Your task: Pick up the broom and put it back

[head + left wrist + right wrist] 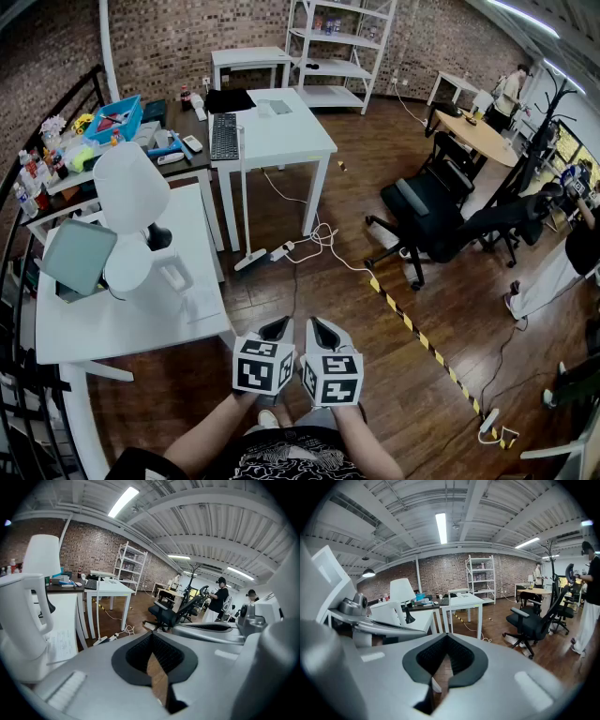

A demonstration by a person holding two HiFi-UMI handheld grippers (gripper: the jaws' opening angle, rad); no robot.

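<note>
Left gripper (277, 328): bottom centre of the head view, held just above the person's lap; jaws closed together with nothing between them, only floor showing through the slit.
Right gripper (324, 328): just beside the left one, almost touching it; jaws fully closed and empty.
Both grippers: aimed forward and somewhat downward, toward the open wooden floor (309, 300).
Near desk (131, 319): lower left of the head view, carrying a white lamp (129, 187); no part in the task.
Broom (243, 202): centre-left of the head view, well apart from both grippers; its thin white handle stands nearly upright against the edge of the white table (281, 131), and its head rests on the floor next to a power strip (282, 250).
Office chair (427, 211): right of centre, off the path to the broom.
Done so far: nothing, by the look of it; the broom is untouched and no gripper is near it.
Left to do: everything, namely walk up, open a gripper, take the handle, lift, and carry it to its place, which I cannot identify.
</note>
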